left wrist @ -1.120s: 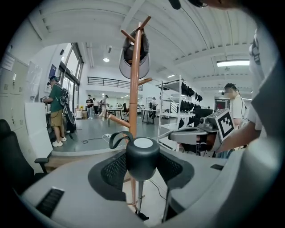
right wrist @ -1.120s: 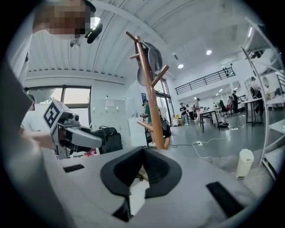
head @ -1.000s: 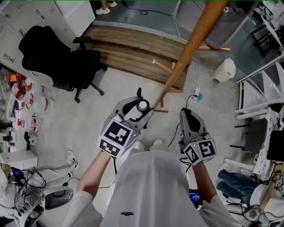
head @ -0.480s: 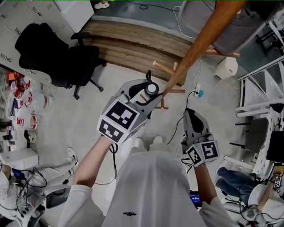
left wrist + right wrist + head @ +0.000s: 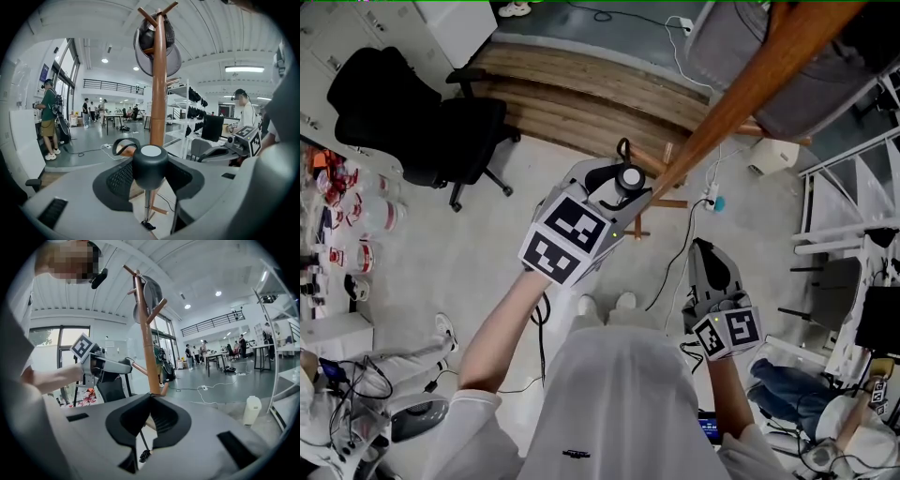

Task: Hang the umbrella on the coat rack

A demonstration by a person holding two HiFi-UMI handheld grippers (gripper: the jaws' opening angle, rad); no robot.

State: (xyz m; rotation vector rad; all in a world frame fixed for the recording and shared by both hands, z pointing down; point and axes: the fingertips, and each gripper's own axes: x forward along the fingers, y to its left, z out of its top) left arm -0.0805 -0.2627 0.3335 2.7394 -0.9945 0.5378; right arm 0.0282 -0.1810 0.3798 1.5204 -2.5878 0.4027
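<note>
The umbrella's dark handle with a white end cap [image 5: 630,176] [image 5: 151,152] sits between the jaws of my left gripper [image 5: 623,192] [image 5: 150,171], which is shut on it. Its wrist strap loop [image 5: 124,142] stands up behind the handle. The rest of the umbrella is hidden under the gripper. The wooden coat rack pole [image 5: 741,94] [image 5: 158,89] [image 5: 146,348] rises just beyond the handle, with short pegs low down [image 5: 649,155] and a cap [image 5: 157,49] on its top pegs. My right gripper [image 5: 711,255] [image 5: 151,398] hangs lower right, shut, with nothing in it.
A black office chair [image 5: 422,122] stands to the left, in front of a wooden platform [image 5: 572,89]. A white container [image 5: 773,155] and a cable with a plug [image 5: 712,200] lie by the rack's base. White shelving [image 5: 848,230] lines the right. Several people stand far off in the hall.
My left gripper has carried the umbrella handle up and to the right, closer to the rack pole. The right gripper has stayed about where it was.
</note>
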